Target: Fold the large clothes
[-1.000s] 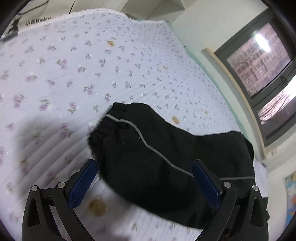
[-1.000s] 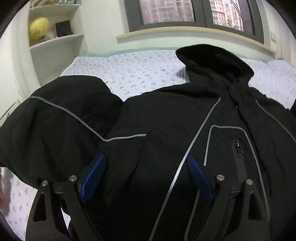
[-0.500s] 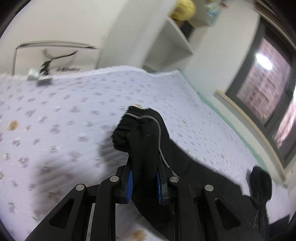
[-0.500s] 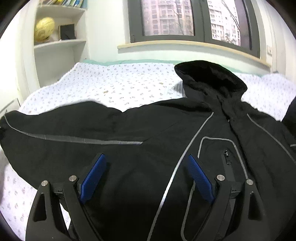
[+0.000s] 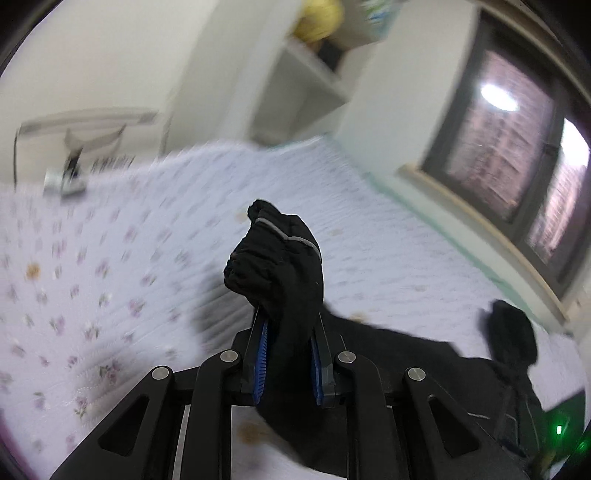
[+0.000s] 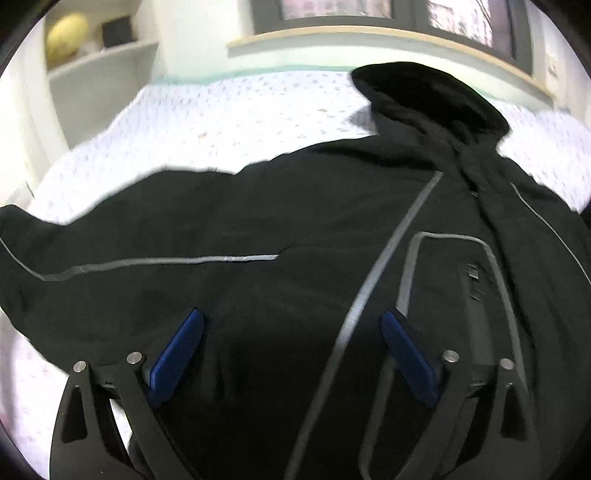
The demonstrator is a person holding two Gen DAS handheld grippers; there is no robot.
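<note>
A black hooded jacket (image 6: 295, 229) with grey reflective stripes lies front up on the flowered bed sheet (image 6: 229, 122), its hood (image 6: 424, 92) toward the window. Its left sleeve (image 6: 110, 236) stretches out to the left. My left gripper (image 5: 288, 339) is shut on the sleeve cuff (image 5: 277, 266), which bunches up above the blue pads and is lifted off the sheet (image 5: 110, 277). My right gripper (image 6: 291, 332) is open, its blue pads (image 6: 177, 350) hovering over the jacket's chest beside the zipped pocket (image 6: 476, 295).
The bed runs along a wall with a window sill (image 6: 369, 37). White shelves (image 6: 92, 74) with a yellow ball (image 6: 66, 33) stand at the bed's far left corner. A headboard (image 5: 88, 125) shows in the left wrist view. A green light (image 5: 557, 430) glows at the lower right.
My left gripper has closed on the sleeve cuff and lifted it, pulling the sleeve out straight to the left. My right gripper stays open over the chest.
</note>
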